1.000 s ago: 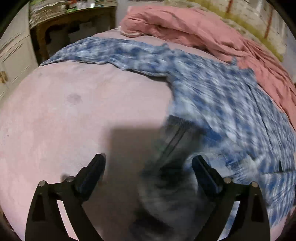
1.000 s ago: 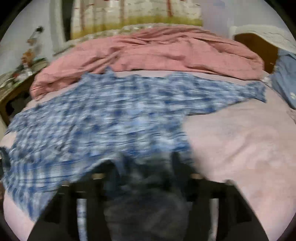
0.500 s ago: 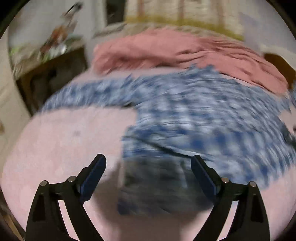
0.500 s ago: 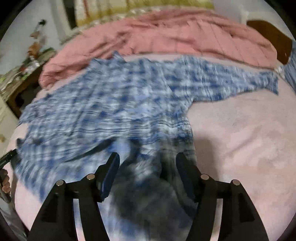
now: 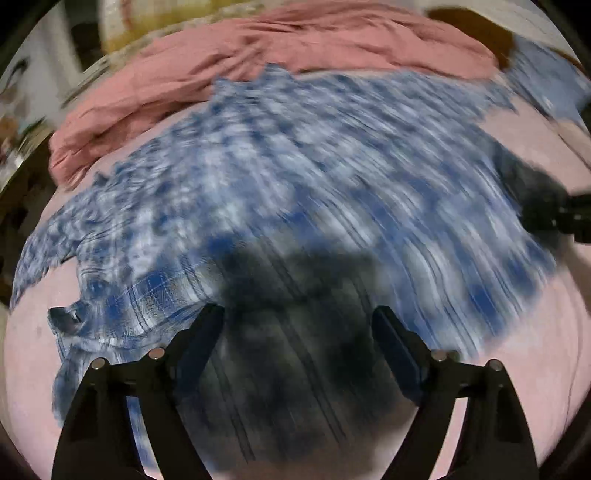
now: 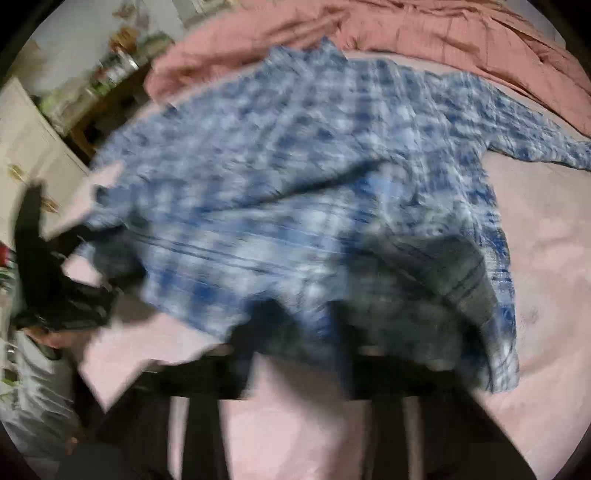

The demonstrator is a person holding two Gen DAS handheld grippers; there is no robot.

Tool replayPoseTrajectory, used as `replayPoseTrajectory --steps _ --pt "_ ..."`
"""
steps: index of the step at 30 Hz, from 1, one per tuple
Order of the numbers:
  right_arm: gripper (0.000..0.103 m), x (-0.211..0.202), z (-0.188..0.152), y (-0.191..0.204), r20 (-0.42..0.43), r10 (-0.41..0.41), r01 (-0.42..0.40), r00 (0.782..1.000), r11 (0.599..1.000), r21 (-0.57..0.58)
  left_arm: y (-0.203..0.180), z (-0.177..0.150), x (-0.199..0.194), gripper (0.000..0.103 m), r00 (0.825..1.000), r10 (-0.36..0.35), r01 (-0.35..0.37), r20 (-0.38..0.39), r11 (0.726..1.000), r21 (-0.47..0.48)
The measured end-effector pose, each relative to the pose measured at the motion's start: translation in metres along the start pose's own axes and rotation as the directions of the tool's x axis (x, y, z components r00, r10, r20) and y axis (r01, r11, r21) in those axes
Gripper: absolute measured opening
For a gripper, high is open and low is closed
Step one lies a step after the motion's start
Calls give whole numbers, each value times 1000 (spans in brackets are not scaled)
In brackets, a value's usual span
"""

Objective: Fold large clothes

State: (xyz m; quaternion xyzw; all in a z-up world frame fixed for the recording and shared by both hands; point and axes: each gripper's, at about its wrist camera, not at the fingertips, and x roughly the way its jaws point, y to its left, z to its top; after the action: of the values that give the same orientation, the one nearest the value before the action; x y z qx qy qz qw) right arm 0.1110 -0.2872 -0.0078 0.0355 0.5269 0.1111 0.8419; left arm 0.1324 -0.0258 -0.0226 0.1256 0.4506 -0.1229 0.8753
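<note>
left gripper: jaws wide, just narrowing, over blue-and-white checked cloth shirt, not pinching | right gripper: jaws just closing, narrow, at shirt hem near pink bed's front edge; grip blurred

Bare pink sheet right of shirt, rumpled blanket blocking behind

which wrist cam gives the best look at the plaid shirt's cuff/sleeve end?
Left wrist view: the plaid shirt has its cuff lying fairly sharp on the pink bedsheet, beside the left gripper. Right wrist view shows the shirt spread but motion-blurred, sleeve ends indistinct.
</note>
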Motion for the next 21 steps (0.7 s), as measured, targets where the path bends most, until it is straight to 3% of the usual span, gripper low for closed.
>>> replayPoseTrajectory --steps 2,3,5,7,10,11,12,13,15,17,18,19,21 --pt "13 3 13 -20 67 -87 82 994 993 82 19 14 9 81 1000 3 -3 2 996 -90" --pt "13 -3 21 -34 128 -169 151 977 979 137 26 18 12 79 1000 15 -15 3 993 -118" --pt "13 -12 31 -54 198 -257 217 946 955 203 44 25 19 77 995 101 -96 21 982 -163" --pt "13 -17 39 -76 226 -345 284 911 922 263 63 27 17 77 978 199 -184 60 963 -198" --pt "13 -29 36 -96 266 -449 359 853 875 325 91 21 3 77 973 192 -150 130 948 -280" --pt "13 -34 33 -100 282 -458 361 843 870 335 101 16 -7 77 974 164 -110 157 945 -308" --pt "13 -38 31 -100 301 -437 335 848 881 335 110 10 -20 77 972 135 -65 195 943 -326" --pt "13 -46 24 -100 336 -365 260 868 912 318 116 2 -33 77 966 120 -37 228 941 -337" --pt "13 -66 10 -90 402 -209 113 892 962 249 130 -12 -56 79 955 136 -33 265 933 -360" --pt "15 -81 -5 -76 461 -138 59 877 982 181 146 -28 -75 84 951 178 -67 254 917 -392" --pt "16 -86 -11 -67 488 -127 65 863 988 142 155 -37 -81 86 952 191 -81 238 910 -407" --pt "24 -85 -14 -58 495 -142 91 857 988 126 161 -46 -84 86 956 190 -83 223 906 -415" --pt "49 -84 -22 -49 491 -223 177 842 974 139 171 -66 -86 86 967 178 -85 183 901 -426"
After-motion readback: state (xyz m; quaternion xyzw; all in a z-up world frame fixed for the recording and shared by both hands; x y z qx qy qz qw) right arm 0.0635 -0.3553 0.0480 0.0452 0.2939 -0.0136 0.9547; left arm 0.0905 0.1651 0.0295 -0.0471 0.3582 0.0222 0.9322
